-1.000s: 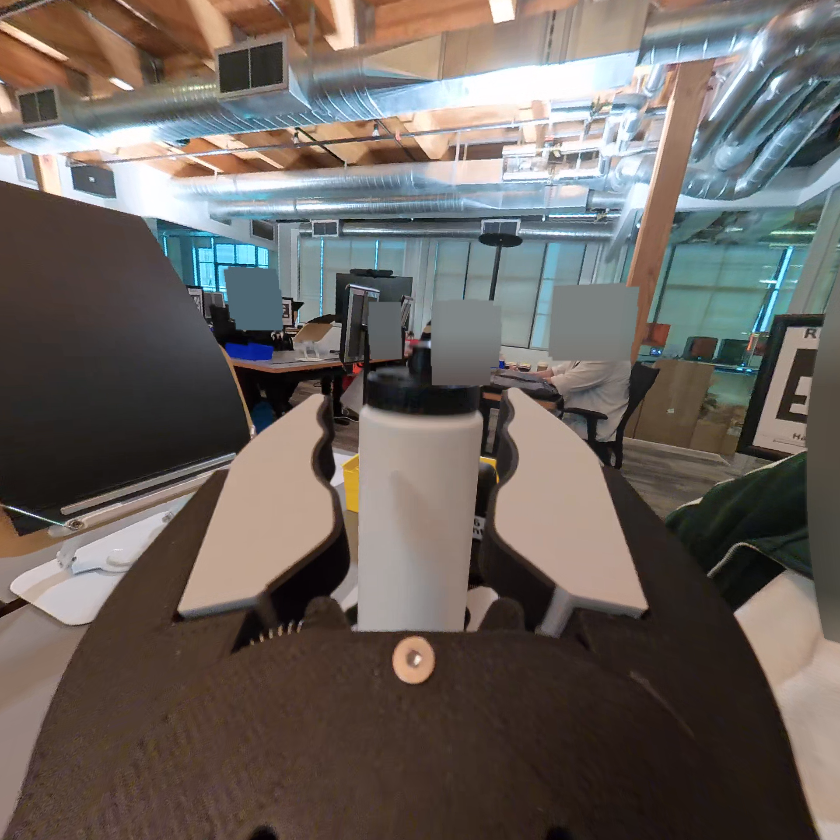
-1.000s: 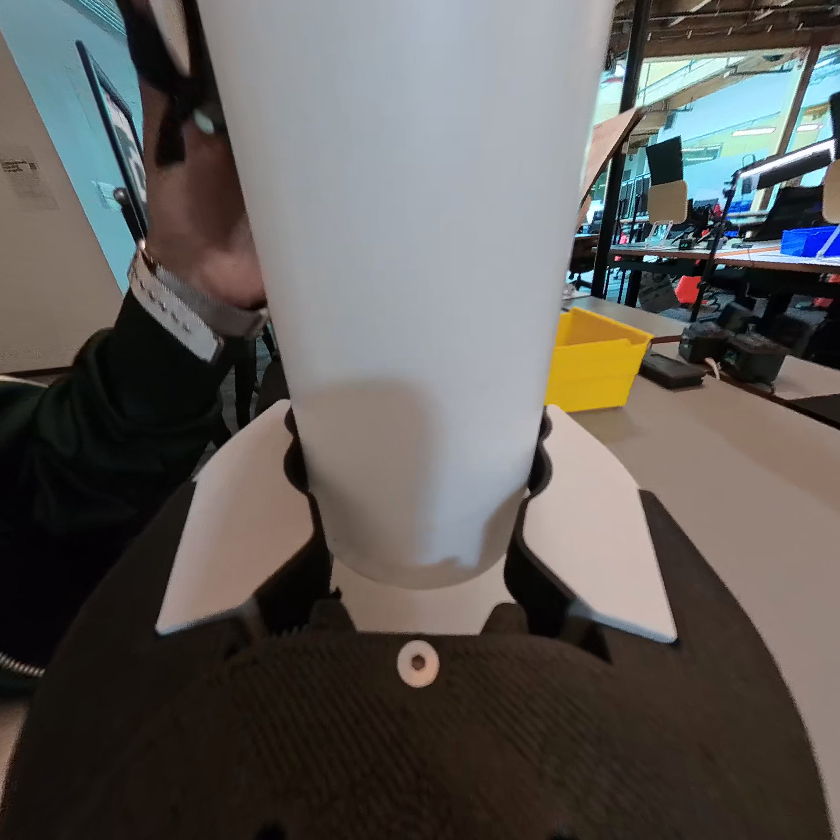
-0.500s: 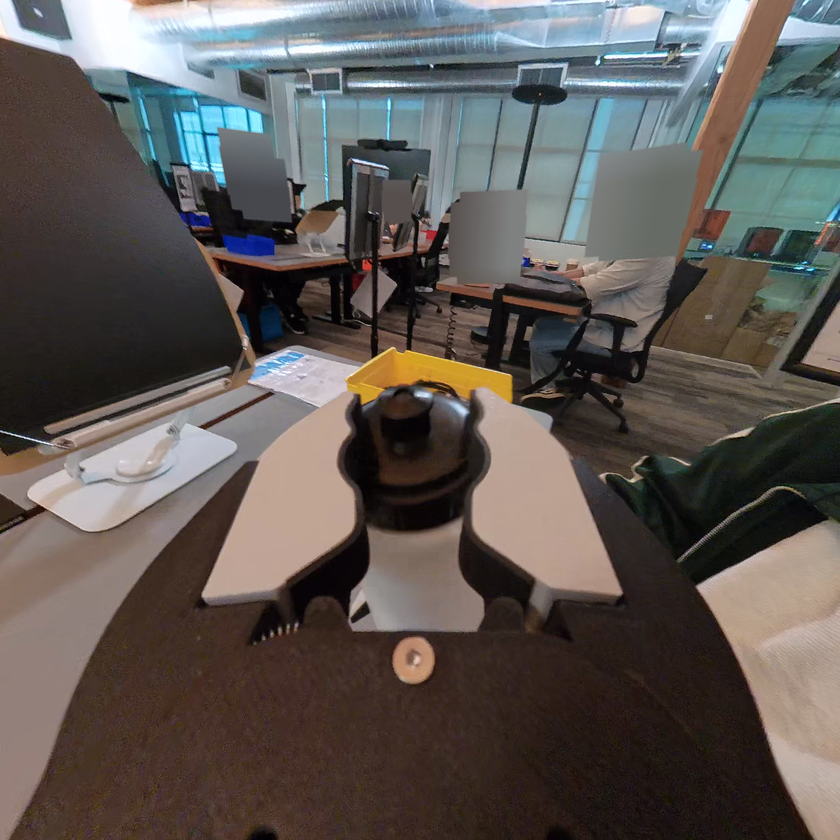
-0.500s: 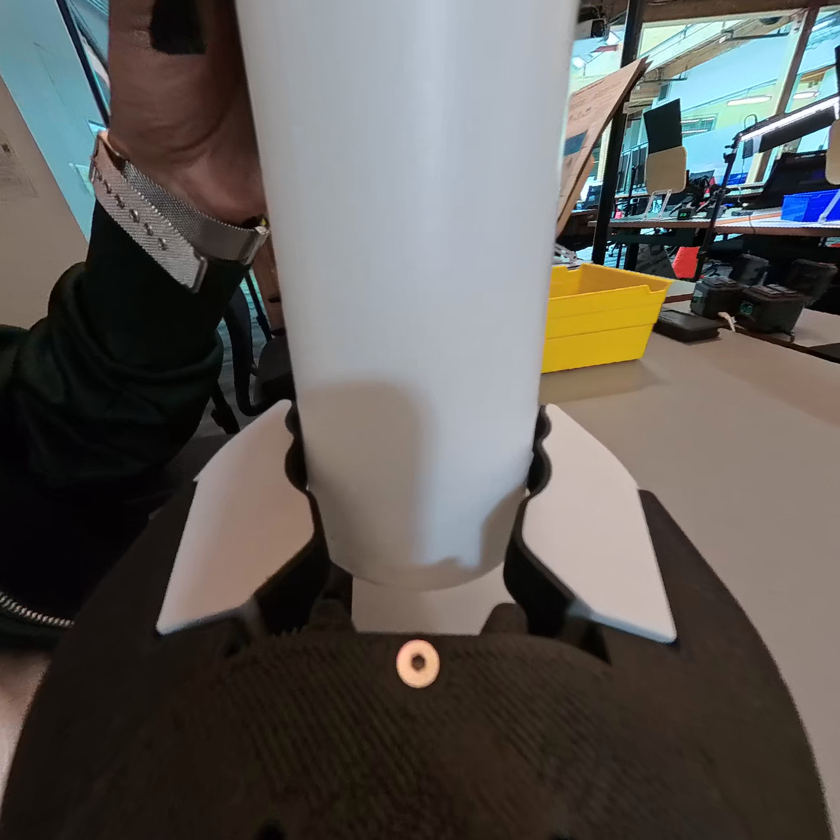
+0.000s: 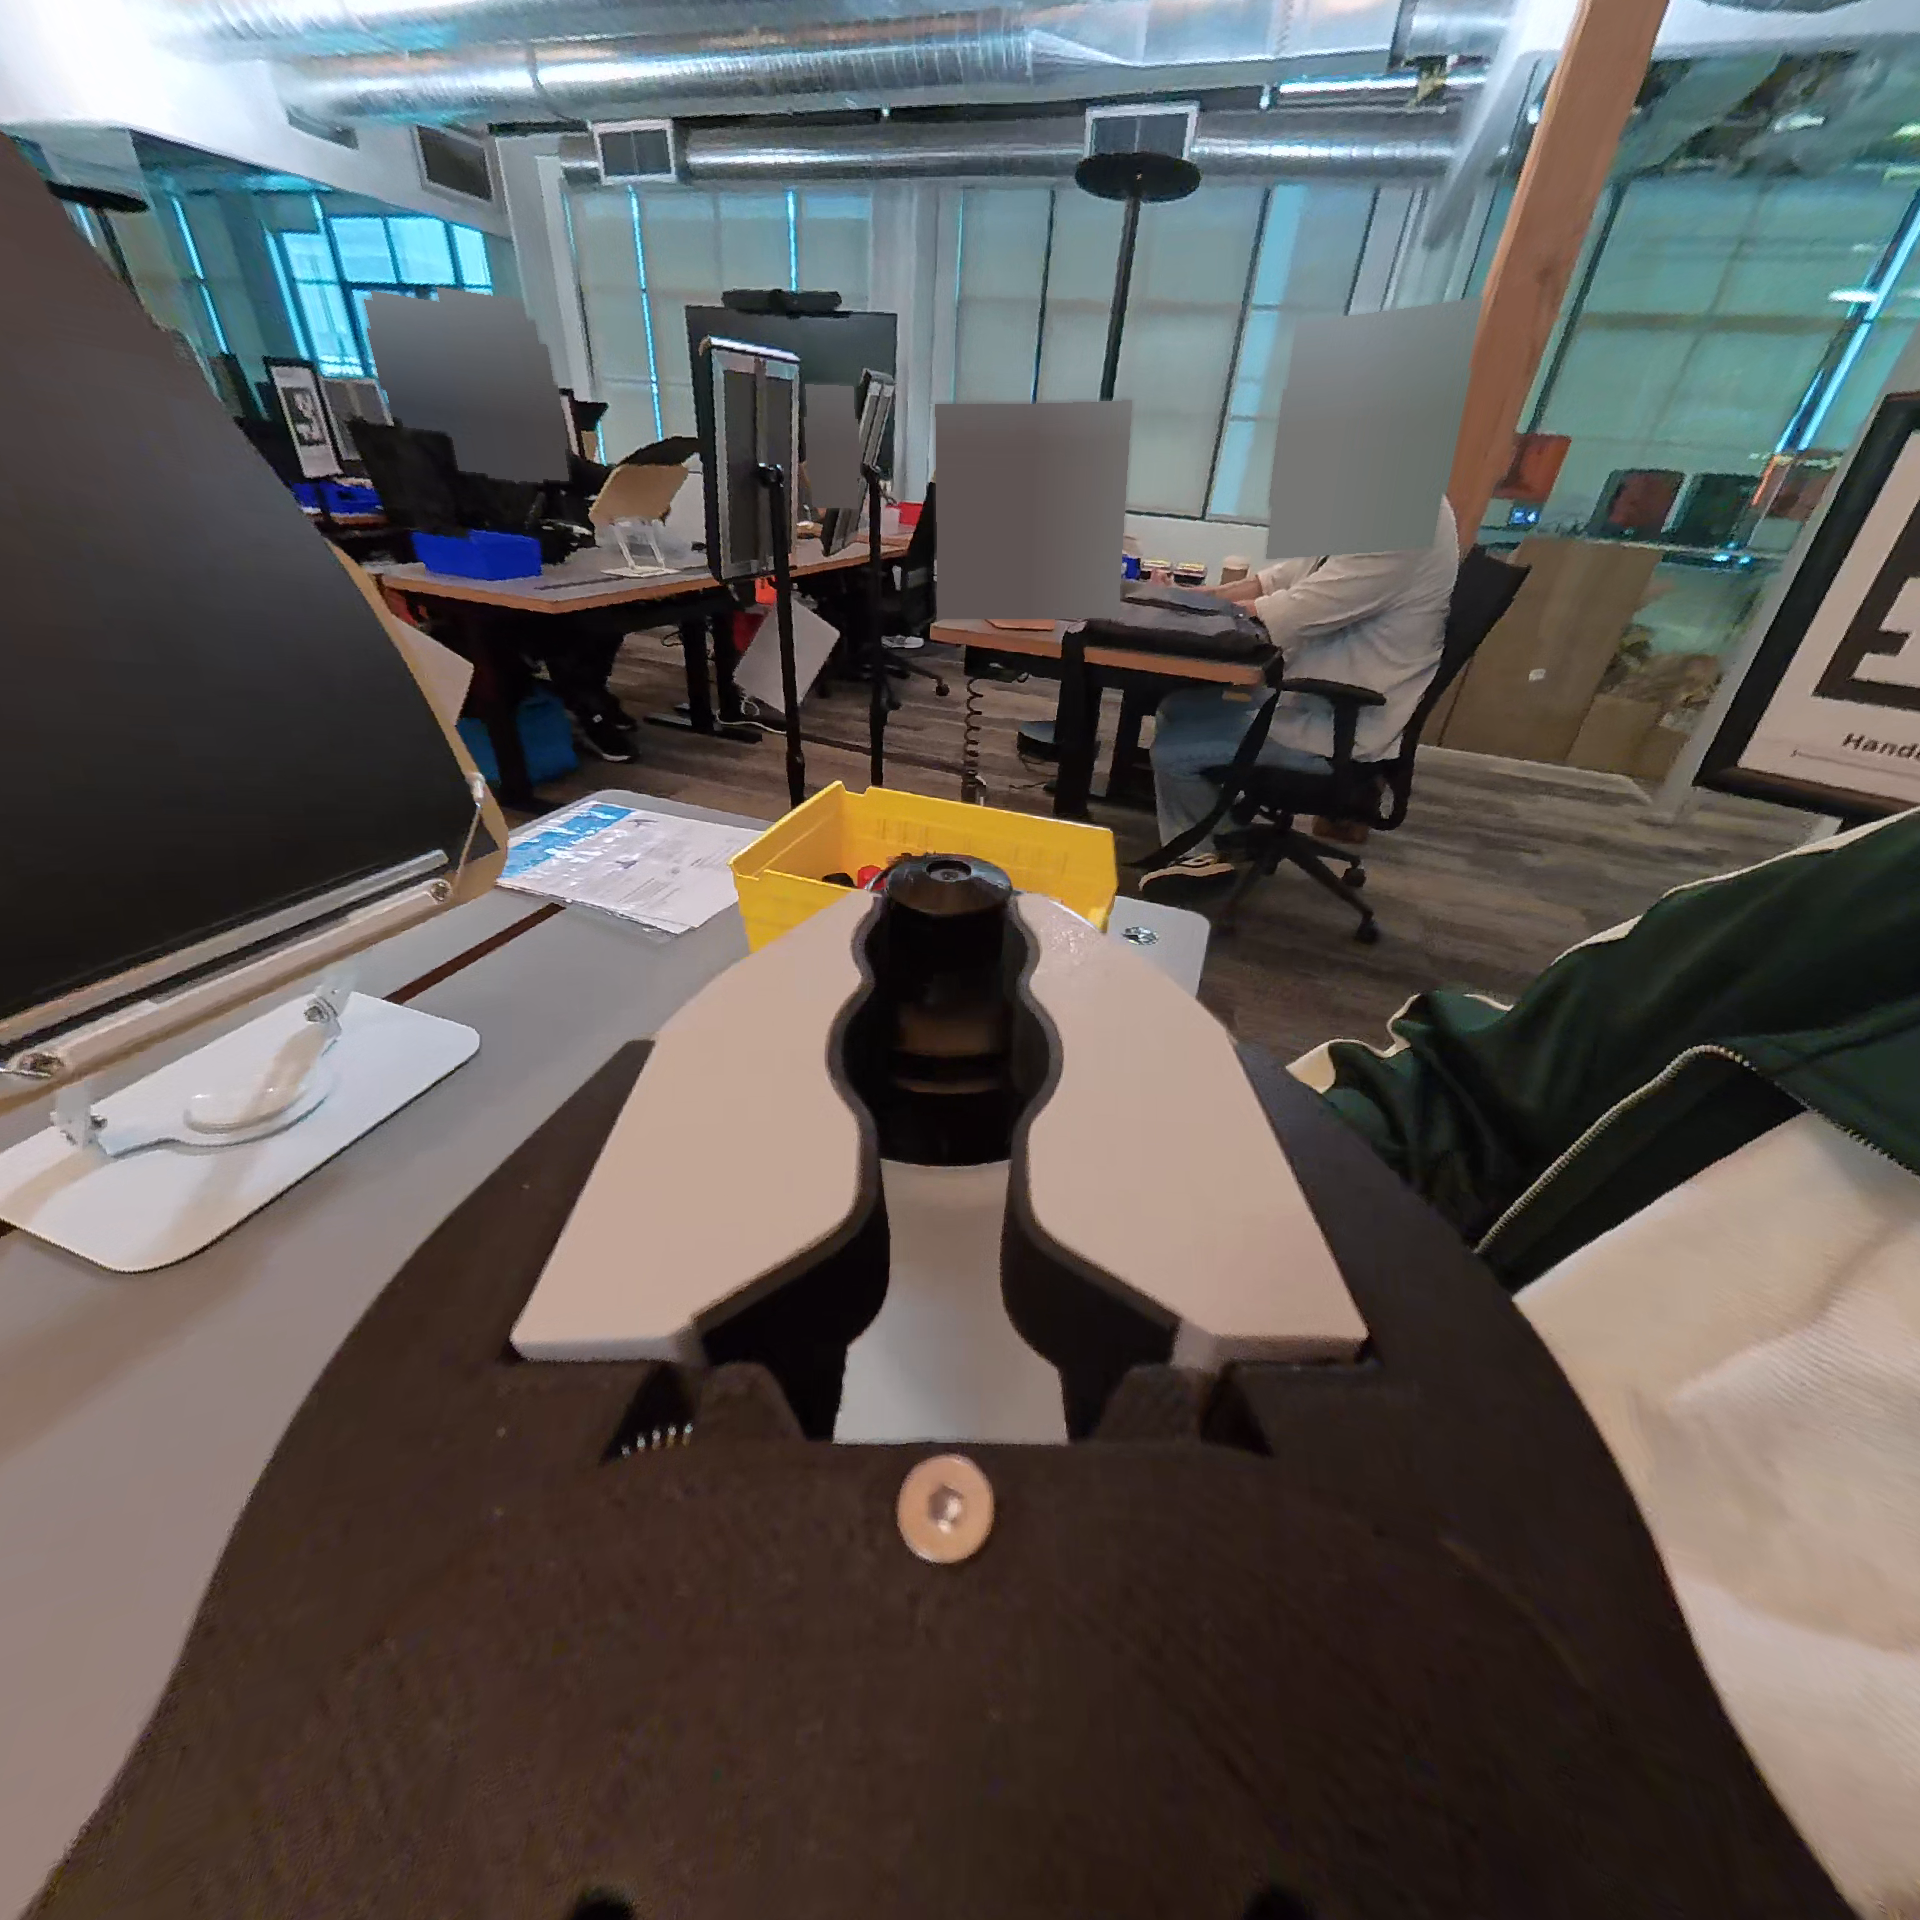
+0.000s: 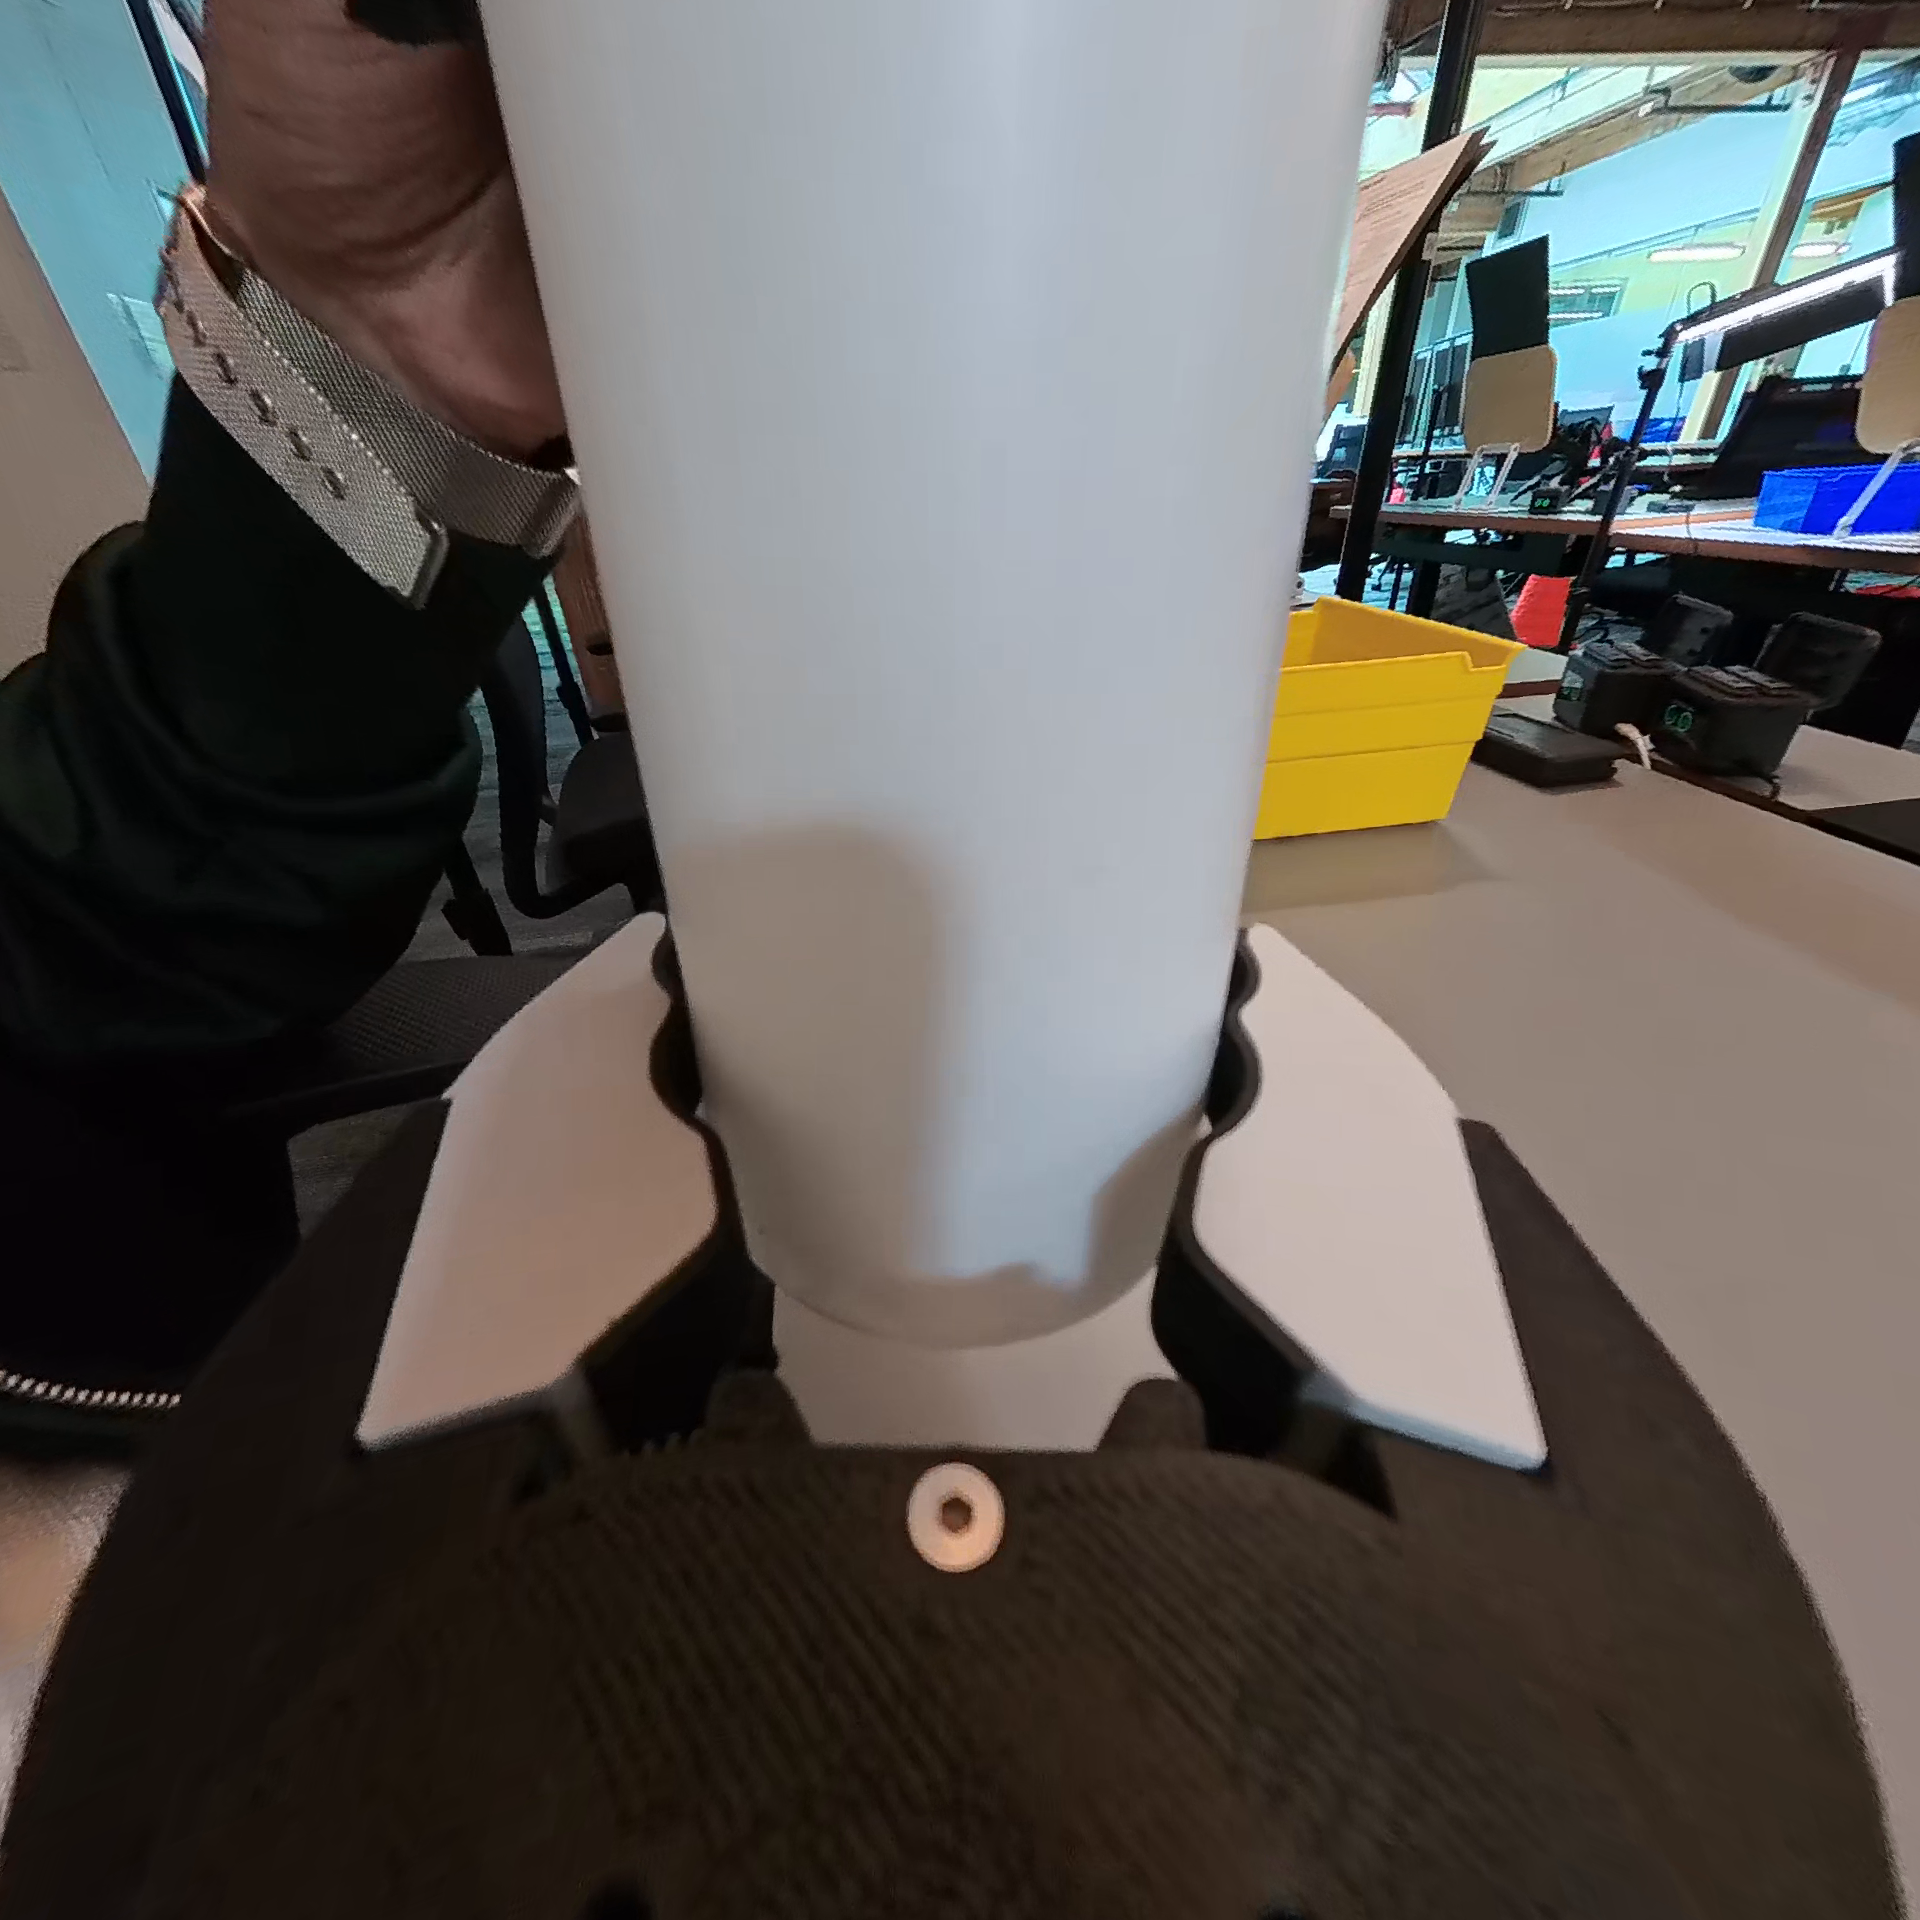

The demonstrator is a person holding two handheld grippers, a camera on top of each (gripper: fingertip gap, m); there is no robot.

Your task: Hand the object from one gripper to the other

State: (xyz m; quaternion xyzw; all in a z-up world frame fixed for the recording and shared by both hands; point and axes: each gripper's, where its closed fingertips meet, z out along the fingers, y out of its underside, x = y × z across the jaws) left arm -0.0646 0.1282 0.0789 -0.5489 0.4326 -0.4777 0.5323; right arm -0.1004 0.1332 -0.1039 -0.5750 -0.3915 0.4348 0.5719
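White bottle stands upright between both tools: the right hand-held gripper clamps its lower body, and the left hand-held gripper is closed around its black cap. A yellow bin sits on the grey surface behind.
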